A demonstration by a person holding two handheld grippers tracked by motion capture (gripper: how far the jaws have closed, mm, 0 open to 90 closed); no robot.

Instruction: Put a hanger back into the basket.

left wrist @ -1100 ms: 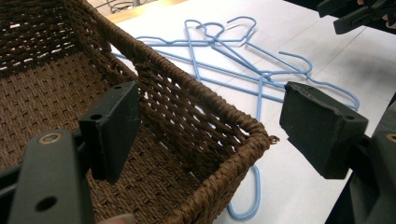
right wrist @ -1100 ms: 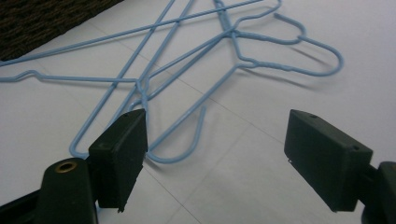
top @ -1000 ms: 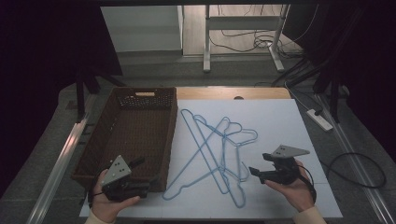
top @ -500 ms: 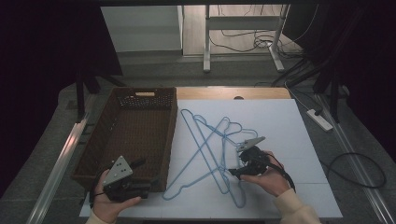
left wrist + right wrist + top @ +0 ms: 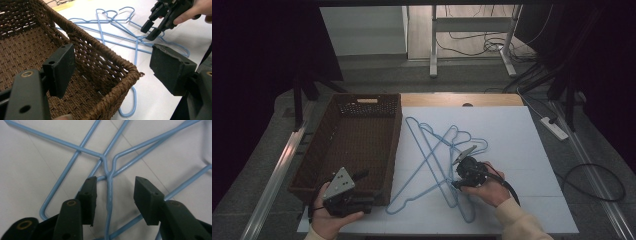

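Three light blue wire hangers lie crossed on the white sheet, right of a brown wicker basket. My right gripper hovers low over their crossing. In the right gripper view its jaws straddle one hanger's twisted neck. They have just been closing, with gaps still showing on both sides. My left gripper is held open at the basket's near right corner, with nothing between its pads. The left gripper view also shows the right gripper above the hangers.
The white sheet covers the table, with a wooden strip along its far edge. A power strip and cables lie on the floor to the right. Table legs stand behind.
The right hand has come in from the table's right side to the left, lower over the hangers, and its jaws have narrowed around a hanger neck. The left hand has stayed put.
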